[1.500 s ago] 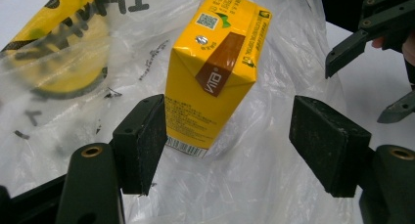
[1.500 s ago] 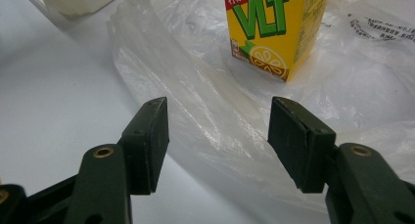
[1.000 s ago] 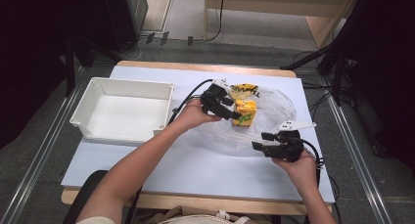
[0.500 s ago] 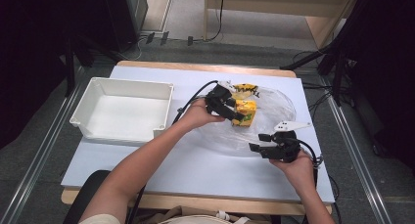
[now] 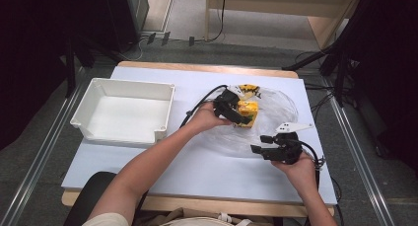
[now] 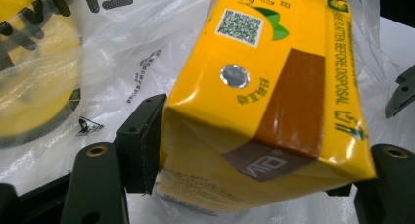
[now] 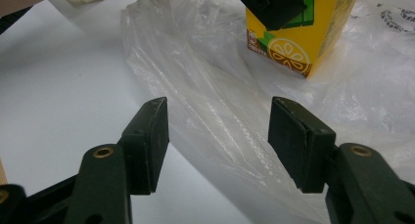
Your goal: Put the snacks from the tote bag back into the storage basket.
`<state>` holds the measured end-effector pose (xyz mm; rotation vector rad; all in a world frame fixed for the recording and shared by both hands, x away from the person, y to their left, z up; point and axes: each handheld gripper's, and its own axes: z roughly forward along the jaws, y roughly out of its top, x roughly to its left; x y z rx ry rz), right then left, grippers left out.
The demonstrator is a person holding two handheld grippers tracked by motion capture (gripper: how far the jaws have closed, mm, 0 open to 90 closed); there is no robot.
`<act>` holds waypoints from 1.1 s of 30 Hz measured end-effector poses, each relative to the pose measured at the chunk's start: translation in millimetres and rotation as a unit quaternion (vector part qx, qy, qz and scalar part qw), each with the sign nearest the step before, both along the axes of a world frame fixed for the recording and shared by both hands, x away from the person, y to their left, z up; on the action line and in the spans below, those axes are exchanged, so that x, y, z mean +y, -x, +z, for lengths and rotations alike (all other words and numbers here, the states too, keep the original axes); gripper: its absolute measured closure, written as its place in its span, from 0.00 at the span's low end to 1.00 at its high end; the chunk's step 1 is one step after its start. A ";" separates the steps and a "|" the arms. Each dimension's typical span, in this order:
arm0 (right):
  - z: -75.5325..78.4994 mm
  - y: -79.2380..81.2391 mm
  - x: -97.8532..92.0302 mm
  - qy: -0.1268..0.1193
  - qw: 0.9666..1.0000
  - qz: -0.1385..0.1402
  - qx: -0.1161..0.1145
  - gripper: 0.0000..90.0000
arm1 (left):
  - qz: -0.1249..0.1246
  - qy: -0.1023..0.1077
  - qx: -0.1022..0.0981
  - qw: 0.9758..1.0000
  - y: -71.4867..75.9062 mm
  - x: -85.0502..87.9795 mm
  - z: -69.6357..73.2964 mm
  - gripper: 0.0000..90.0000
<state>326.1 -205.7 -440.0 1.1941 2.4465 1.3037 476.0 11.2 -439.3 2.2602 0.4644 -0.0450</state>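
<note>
A yellow juice carton [image 5: 247, 111] stands on a clear plastic bag [image 5: 278, 105] right of the table's middle. My left gripper [image 5: 240, 115] reaches it from the left. In the left gripper view the carton [image 6: 274, 87] spans the whole gap between the jaws of my left gripper [image 6: 259, 150]. Those jaws have just been closing, and the pads lie against the carton's sides. My right gripper [image 5: 259, 143] hovers open at the bag's near edge. In the right gripper view my right gripper [image 7: 219, 111] has only the bag's film [image 7: 210, 87] beyond it, and the carton [image 7: 298, 33] stands farther off.
A second yellow packet [image 5: 248, 90] lies on the bag behind the carton; it also appears at the left [image 6: 34, 72]. A white bin [image 5: 130, 84] sits at the table's left. A pale blue-white sheet [image 5: 197, 167] covers the table. Cables trail from both grippers.
My left gripper has come down and to the right onto the carton, and its jaws now stand around it. The right gripper has kept its place.
</note>
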 end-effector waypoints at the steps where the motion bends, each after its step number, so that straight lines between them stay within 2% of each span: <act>1: 0.0 0.0 -0.2 0.000 1.000 -0.001 0.001 0.47 | 0.000 0.001 -0.001 1.000 -0.1 0.2 -0.1 0.39; 8: -0.5 -0.7 -0.5 0.002 1.000 -0.002 0.001 0.47 | -0.007 0.006 -0.016 1.000 0.0 1.7 -1.2 0.45; 14: -1.2 -1.2 -0.2 0.002 1.000 -0.001 0.004 0.47 | -0.009 0.005 -0.009 1.000 -1.5 3.3 -1.3 0.50; 27: -1.7 -1.9 -0.9 0.001 1.000 -0.002 0.004 0.47 | -0.027 -0.023 -0.040 0.999 3.2 0.7 2.8 0.55; 33: -2.2 -2.2 -1.2 0.003 1.000 -0.002 0.004 0.47 | -0.024 -0.026 -0.047 0.998 5.1 -0.5 3.3 0.56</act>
